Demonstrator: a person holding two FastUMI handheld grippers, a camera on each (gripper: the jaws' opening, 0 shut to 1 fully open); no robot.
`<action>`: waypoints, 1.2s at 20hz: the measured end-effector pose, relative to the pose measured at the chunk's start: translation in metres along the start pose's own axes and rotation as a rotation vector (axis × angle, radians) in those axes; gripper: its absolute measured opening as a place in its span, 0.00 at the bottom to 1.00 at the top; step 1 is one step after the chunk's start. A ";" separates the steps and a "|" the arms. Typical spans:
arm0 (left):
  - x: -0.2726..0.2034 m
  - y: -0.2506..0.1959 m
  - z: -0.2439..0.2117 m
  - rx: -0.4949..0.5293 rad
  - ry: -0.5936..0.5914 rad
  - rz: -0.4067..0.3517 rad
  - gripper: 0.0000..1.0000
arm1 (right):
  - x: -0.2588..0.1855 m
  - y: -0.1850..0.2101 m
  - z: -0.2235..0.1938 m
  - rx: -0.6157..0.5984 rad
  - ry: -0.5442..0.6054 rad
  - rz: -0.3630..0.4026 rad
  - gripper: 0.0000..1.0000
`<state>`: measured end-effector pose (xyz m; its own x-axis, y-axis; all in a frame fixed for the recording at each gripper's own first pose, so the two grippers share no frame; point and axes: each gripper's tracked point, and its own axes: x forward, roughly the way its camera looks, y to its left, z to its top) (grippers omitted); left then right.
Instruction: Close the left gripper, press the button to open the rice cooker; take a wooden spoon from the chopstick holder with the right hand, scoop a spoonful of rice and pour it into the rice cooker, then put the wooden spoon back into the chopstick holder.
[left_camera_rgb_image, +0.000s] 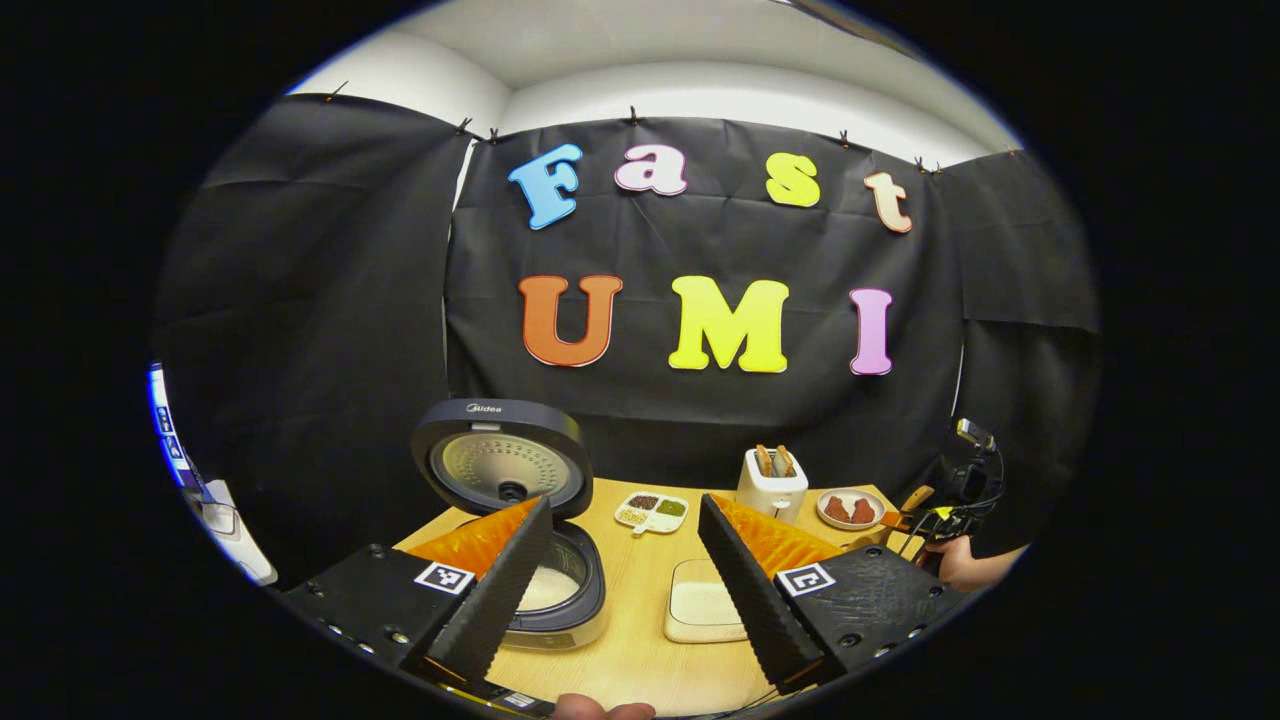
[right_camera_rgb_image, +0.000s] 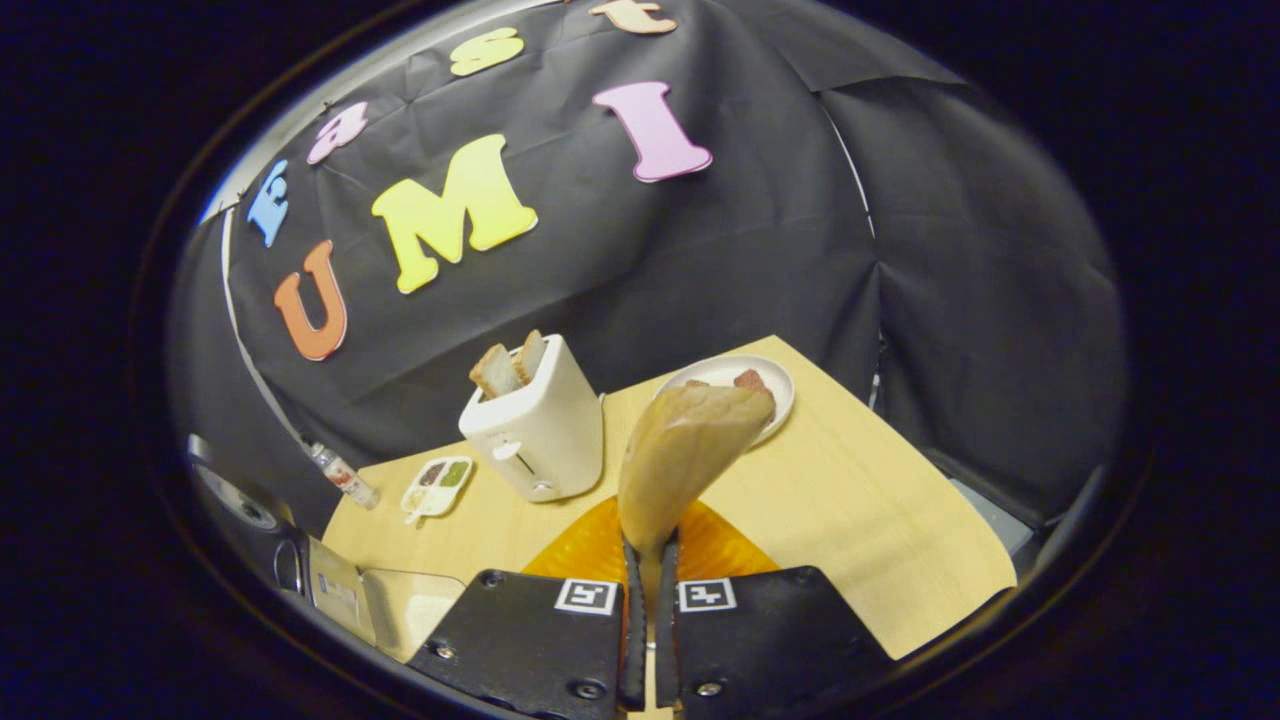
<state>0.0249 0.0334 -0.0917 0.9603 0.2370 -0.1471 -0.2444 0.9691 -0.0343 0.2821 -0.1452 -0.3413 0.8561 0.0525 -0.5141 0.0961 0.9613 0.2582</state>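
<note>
My left gripper (left_camera_rgb_image: 620, 560) hangs with its fingers spread wide above the table (left_camera_rgb_image: 640, 640), holding nothing. Between those fingers I see the rice cooker (left_camera_rgb_image: 540, 590) with its lid (left_camera_rgb_image: 502, 462) already standing up, the inner pot pale and exposed. Just right of it sits a shallow square container of rice (left_camera_rgb_image: 700, 605).

My right gripper (right_camera_rgb_image: 650, 600) is pinched tight on the handle of the wooden spoon (right_camera_rgb_image: 685, 455), both fingers pressing it, the bowl of the spoon pointing up and forward. In the right gripper view the spoon stands in front of the white toaster (right_camera_rgb_image: 535, 425) holding bread slices and a plate (right_camera_rgb_image: 735, 385) of reddish food. I cannot make out the chopstick holder with any certainty. The spoon's bowl looks empty from here.

I judge the step in hand is the scoop. To do it well I should swing the right gripper toward the rice container, tip the spoon so its bowl enters at a shallow slant, then level it before lifting so nothing spills across the table on the way to the pot. The left gripper should stay clear of that path.
</note>
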 end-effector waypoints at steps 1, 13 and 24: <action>-0.001 0.001 0.000 0.001 0.003 0.008 0.95 | 0.003 0.000 -0.005 -0.008 0.001 0.004 0.09; -0.004 0.003 -0.002 0.003 0.006 0.036 0.94 | 0.008 -0.001 -0.018 -0.063 0.003 0.005 0.34; 0.003 0.022 0.013 -0.032 -0.049 0.021 0.95 | -0.077 0.043 0.104 -0.276 -0.312 -0.005 0.80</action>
<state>0.0241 0.0568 -0.0799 0.9601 0.2613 -0.0998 -0.2682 0.9613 -0.0630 0.2734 -0.1360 -0.2053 0.9729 0.0041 -0.2310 -0.0030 1.0000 0.0052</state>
